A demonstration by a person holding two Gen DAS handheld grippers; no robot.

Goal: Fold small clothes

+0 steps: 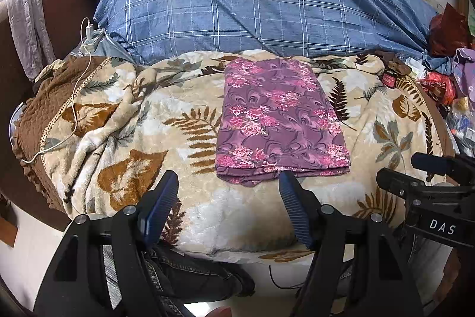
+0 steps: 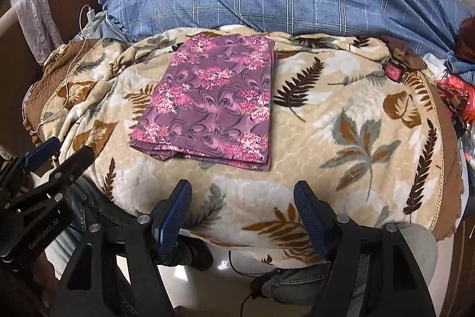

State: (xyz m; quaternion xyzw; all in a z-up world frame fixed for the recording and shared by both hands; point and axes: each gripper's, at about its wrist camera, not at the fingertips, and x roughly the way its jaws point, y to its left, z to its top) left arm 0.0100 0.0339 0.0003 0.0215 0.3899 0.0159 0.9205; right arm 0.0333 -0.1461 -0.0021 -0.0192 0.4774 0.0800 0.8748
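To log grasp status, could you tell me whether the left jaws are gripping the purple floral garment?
No, the left gripper stands open short of the folded purple floral garment, holding nothing.

Bare blanket (image 2: 341,97) flanks the folded cloth (image 2: 207,103); clutter (image 1: 445,79) crowds right

- The left wrist view looks from the near edge of the bed (image 1: 124,109), low and close, facing the far blue quilt (image 1: 267,5); the right claw (image 1: 397,168) shows at its right edge.
- The right wrist view sits just to the right, facing the same way, with the left claw (image 2: 59,152) at its left.
- Both share the folded purple cloth (image 1: 279,118) (image 2: 213,100), lying mid-bed on the leaf-patterned blanket (image 2: 341,109).
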